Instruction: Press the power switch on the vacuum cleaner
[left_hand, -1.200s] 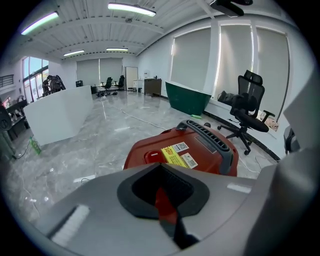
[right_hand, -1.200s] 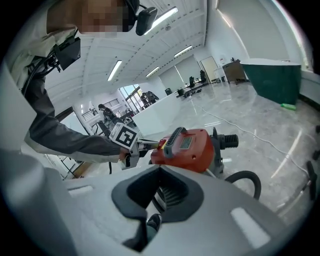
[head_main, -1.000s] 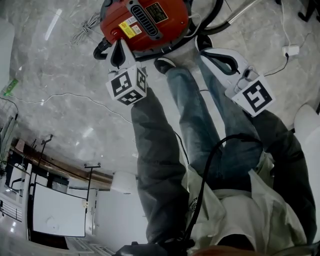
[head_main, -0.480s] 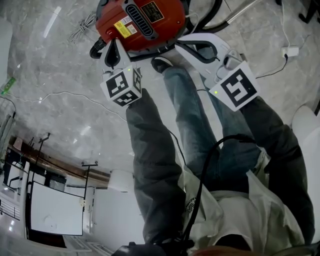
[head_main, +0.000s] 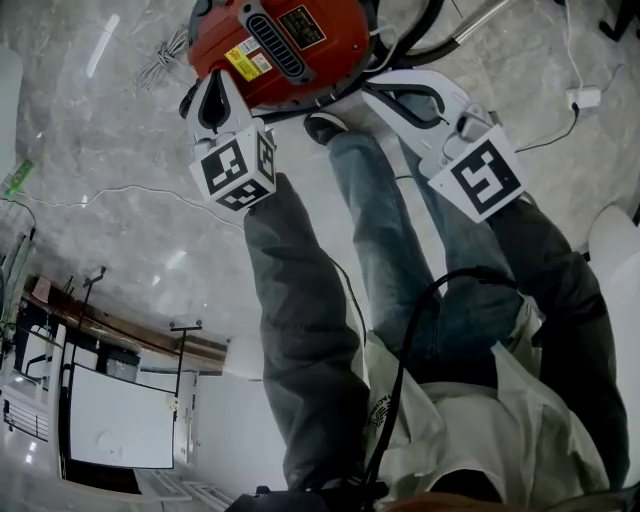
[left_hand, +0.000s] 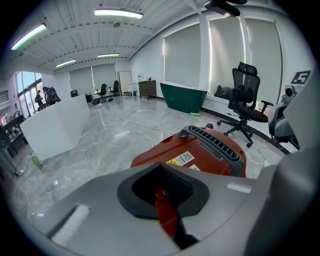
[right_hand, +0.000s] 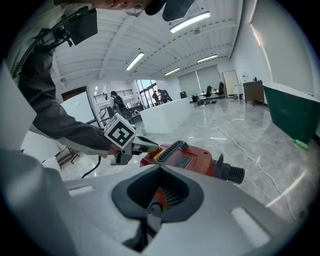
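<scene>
The red vacuum cleaner (head_main: 283, 42) lies on the grey marble floor at the top of the head view, with a black grille and yellow label on top. My left gripper (head_main: 207, 84) is shut and empty, its tips at the cleaner's left rim beside the yellow label. In the right gripper view, the left gripper (right_hand: 149, 145) tips rest over the vacuum cleaner (right_hand: 187, 159). My right gripper (head_main: 375, 88) is also shut and empty, just right of the cleaner's body. The red vacuum cleaner (left_hand: 212, 149) fills the left gripper view just beyond the jaws. I cannot make out the power switch.
The person's legs and a dark shoe (head_main: 325, 127) stand right below the cleaner. A black hose (head_main: 432, 30) and metal wand (head_main: 482, 18) leave its right side. A coiled cord (head_main: 163, 58), white cable (head_main: 120, 190) and plug block (head_main: 580, 99) lie on the floor. An office chair (left_hand: 245, 107) stands beyond.
My left gripper has crept up and left along the cleaner's rim. My right gripper swung in from the right towards the cleaner, then eased slightly back.
</scene>
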